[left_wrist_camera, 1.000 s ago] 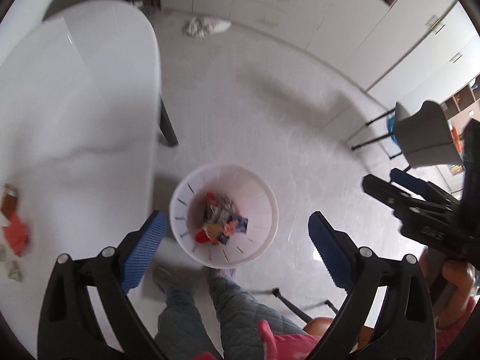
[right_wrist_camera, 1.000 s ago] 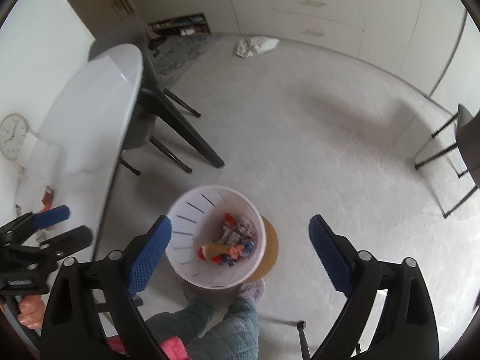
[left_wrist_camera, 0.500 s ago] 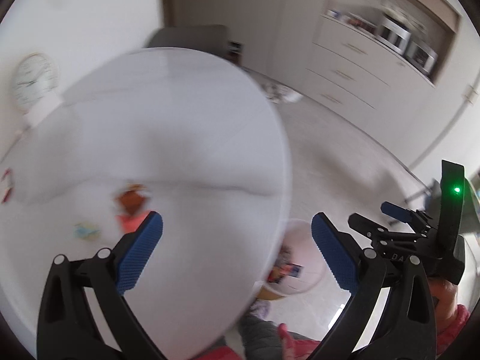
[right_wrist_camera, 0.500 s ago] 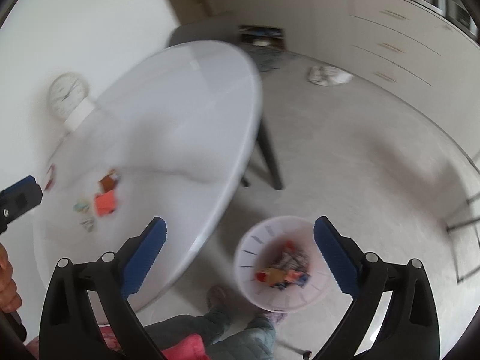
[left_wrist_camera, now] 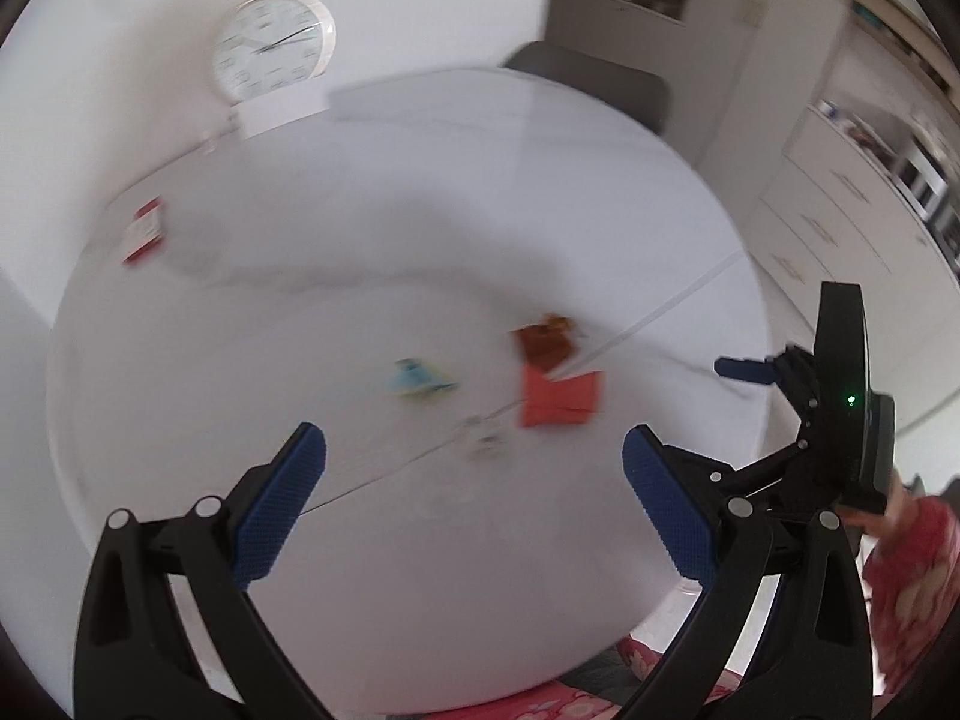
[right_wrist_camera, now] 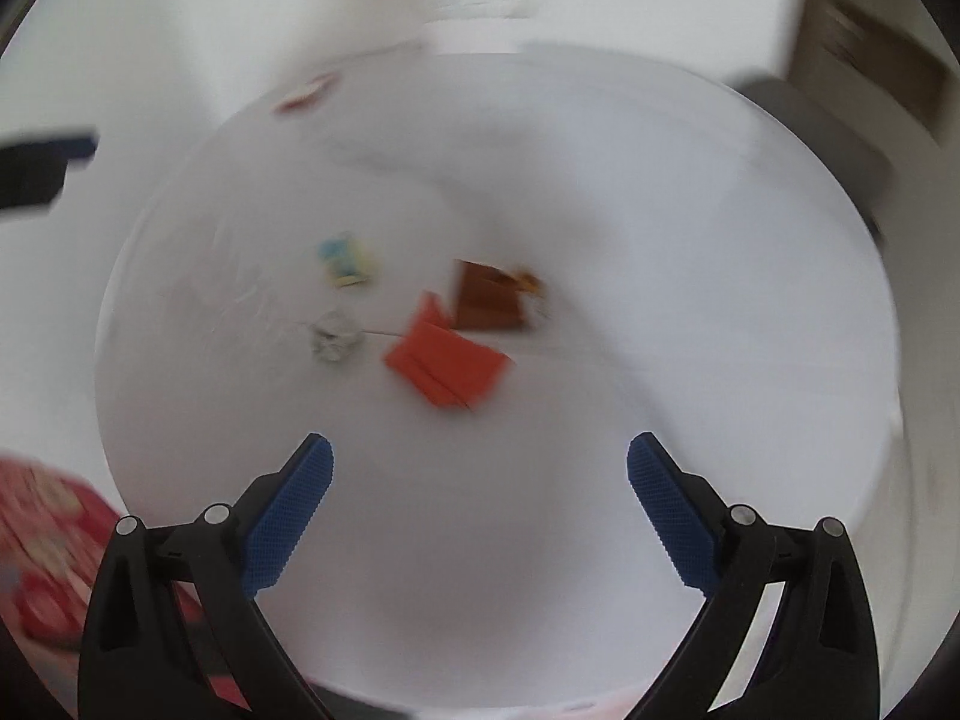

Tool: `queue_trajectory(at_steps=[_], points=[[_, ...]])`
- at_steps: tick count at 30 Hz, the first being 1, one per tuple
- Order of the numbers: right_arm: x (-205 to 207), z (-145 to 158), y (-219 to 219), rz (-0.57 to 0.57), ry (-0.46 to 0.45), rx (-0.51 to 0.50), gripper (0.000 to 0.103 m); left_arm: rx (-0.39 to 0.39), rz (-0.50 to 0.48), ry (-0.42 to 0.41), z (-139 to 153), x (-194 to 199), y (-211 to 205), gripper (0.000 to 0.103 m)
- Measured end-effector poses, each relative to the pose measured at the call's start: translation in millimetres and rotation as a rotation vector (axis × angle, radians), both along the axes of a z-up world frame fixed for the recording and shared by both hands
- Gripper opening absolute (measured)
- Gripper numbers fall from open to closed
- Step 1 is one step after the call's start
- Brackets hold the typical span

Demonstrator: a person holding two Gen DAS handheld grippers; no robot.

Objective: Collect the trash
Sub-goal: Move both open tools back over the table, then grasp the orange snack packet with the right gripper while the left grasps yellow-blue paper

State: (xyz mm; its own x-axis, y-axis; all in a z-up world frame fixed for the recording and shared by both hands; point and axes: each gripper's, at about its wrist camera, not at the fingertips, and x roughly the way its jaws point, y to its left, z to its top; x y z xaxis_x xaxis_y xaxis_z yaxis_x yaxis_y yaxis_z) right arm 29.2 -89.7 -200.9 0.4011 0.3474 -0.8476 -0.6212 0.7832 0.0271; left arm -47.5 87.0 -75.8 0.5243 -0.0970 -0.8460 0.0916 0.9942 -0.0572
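Observation:
Trash lies on the round white table (left_wrist_camera: 420, 570): an orange-red wrapper (left_wrist_camera: 559, 397), a brown wrapper (left_wrist_camera: 546, 343), a light blue and yellow wrapper (left_wrist_camera: 417, 379) and a small clear crumpled piece (left_wrist_camera: 483, 438). The right wrist view shows the orange-red wrapper (right_wrist_camera: 447, 363), the brown one (right_wrist_camera: 489, 295), the blue-yellow one (right_wrist_camera: 345, 258) and the crumpled piece (right_wrist_camera: 335, 337). My left gripper (left_wrist_camera: 474, 471) is open and empty above the table's near part. My right gripper (right_wrist_camera: 479, 480) is open and empty, short of the wrappers. Both views are blurred.
A red and white packet (left_wrist_camera: 144, 231) lies at the table's far left. A white clock (left_wrist_camera: 273, 45) stands by the wall behind the table. A grey chair (left_wrist_camera: 591, 84) is at the far side. White cabinets (left_wrist_camera: 852, 192) line the right.
Both grippers have swung up from the white bin on the floor to the table top. The bin has left both views. The wrappers now lie ahead of both open grippers.

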Motion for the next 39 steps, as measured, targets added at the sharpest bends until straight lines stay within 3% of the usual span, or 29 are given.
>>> queue_trajectory(at_steps=[8, 13, 14, 16, 21, 26, 33, 39], points=[[28, -41, 65, 0.329, -0.016, -0.239, 0.078, -0.011, 0.131, 0.052, -16, 1, 69, 0.095], [36, -60, 78, 0.423, 0.018, -0.337, 0.059, -0.093, 0.161, 0.110, -24, 21, 102, 0.095], [37, -62, 79, 0.428, 0.030, -0.345, 0.051, -0.112, 0.162, 0.121, -25, 28, 106, 0.095], [39, -63, 79, 0.423, 0.047, -0.340, 0.046, -0.143, 0.159, 0.135, -26, 41, 111, 0.095], [46, -46, 66, 0.311, 0.090, -0.251, 0.041, -0.191, 0.060, 0.186, -35, 88, 103, 0.095], [45, -15, 27, 0.081, 0.111, -0.077, 0.041, -0.202, -0.168, 0.301, -77, 141, 76, 0.094], [21, 19, -31, -0.243, 0.120, 0.127, 0.041, -0.106, -0.407, 0.398, -140, 170, 35, 0.077], [8, 20, -62, -0.415, 0.131, 0.215, 0.041, -0.015, -0.557, 0.388, -156, 164, 11, 0.063]])
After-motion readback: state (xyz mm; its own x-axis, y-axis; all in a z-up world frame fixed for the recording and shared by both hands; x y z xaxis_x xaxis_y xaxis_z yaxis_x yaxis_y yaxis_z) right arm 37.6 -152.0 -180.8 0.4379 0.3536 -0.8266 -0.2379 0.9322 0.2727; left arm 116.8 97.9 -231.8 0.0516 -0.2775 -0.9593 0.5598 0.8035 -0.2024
